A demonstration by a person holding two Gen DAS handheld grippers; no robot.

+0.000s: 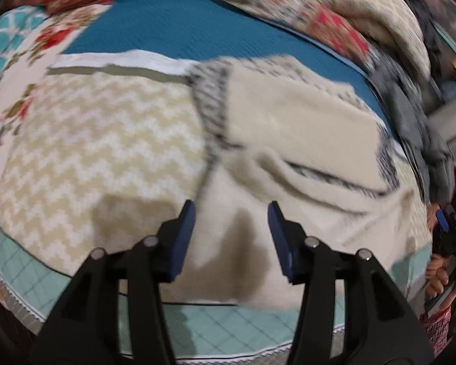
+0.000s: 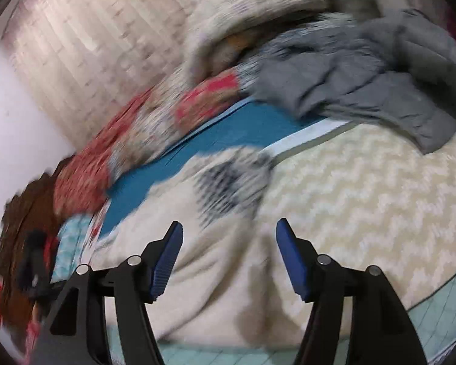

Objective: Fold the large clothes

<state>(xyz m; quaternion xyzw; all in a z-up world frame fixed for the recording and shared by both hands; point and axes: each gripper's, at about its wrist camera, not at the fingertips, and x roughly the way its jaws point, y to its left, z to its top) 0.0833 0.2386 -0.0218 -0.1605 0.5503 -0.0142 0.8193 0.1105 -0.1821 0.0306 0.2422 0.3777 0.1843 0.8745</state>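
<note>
Left hand-held gripper (image 1: 231,213) agape above cream sweater (image 1: 304,127) hem.

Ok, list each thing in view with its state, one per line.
left gripper: open, empty, over the sweater
right gripper: open, empty, over the sweater
cream sweater: lying partly folded, wrinkled
grey jacket: crumpled, unfolded
zigzag blanket: spread flat under the sweater
floral quilt: bunched up

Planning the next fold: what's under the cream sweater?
The cream sweater lies on a beige chevron blanket, its far edge over a teal sheet. Whatever is directly beneath its middle is covered.
</note>
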